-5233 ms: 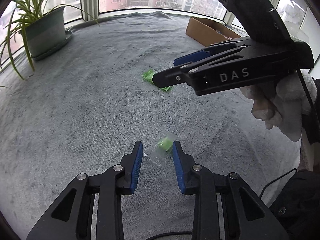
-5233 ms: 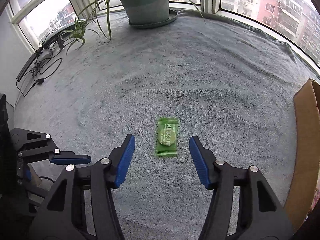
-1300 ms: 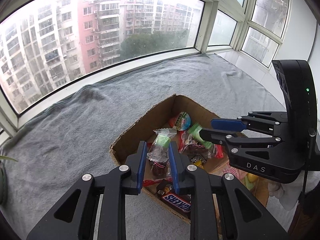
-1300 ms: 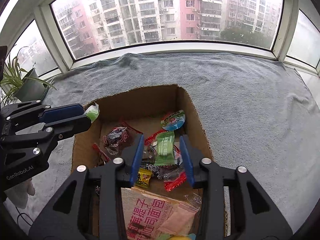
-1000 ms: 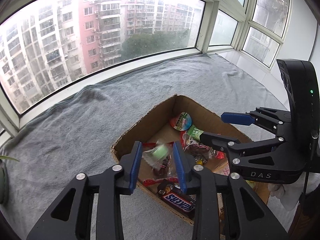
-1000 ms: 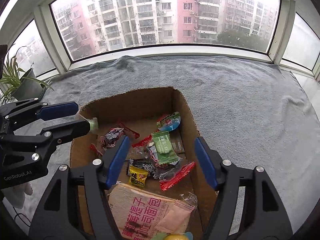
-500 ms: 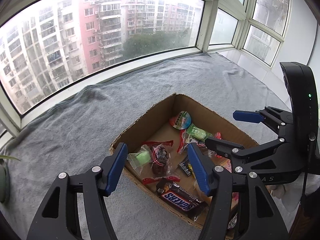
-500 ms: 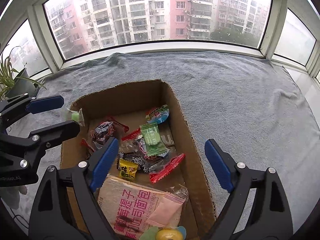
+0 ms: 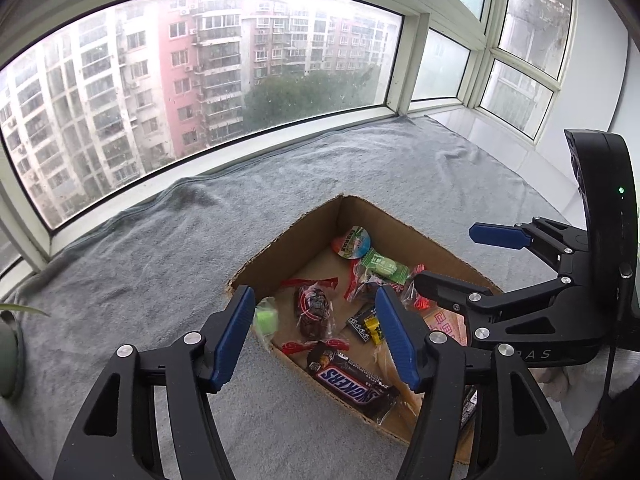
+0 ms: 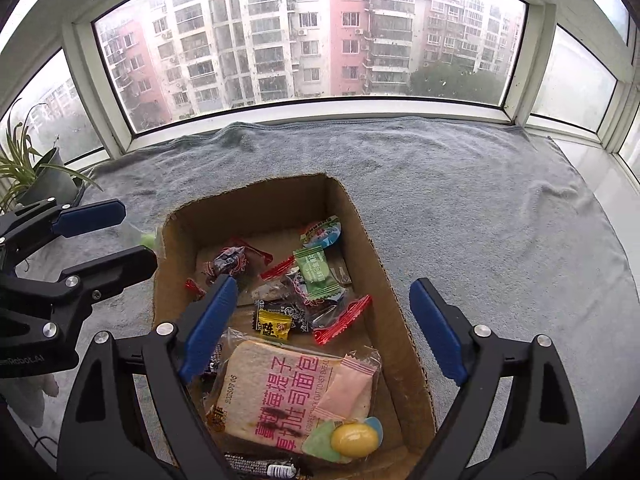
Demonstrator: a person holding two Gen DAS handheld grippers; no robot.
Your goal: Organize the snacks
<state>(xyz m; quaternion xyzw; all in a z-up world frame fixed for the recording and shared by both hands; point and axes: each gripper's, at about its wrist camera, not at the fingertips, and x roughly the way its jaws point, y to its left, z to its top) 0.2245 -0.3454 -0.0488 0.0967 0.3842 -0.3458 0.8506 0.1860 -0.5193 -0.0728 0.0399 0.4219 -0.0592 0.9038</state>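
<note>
Both claws hung above the cardboard box (image 10: 256, 190), which stood on the grey blanket (image 10: 480, 220) before the window. The left gripper (image 9: 313, 300) was open, its blue pads well apart, and no pad pressed on anything. The right gripper (image 10: 323, 282) was open wide too and held nothing; below it lay the snacks, among them a green flat packet (image 10: 316, 270) toward the far end, a toast bread pack (image 10: 280, 392) at the near end and a Snickers bar (image 9: 352, 384).

The thing that mattered was the small green candy (image 9: 266, 320) in clear wrap. In the left wrist view it was just beside the left pad, right at the near left corner of the box. In the right wrist view the same candy (image 10: 147, 239) showed at the left wall of the box, on its outer side as it seemed. It was blurred, so I cannot tell if it was inside or outside the box, nor how its long axis lay.

I judge that the left hand was much nearer to it than the right. If the candy ended outside, the left claw would need to go down and left, over the wall, to take it again
</note>
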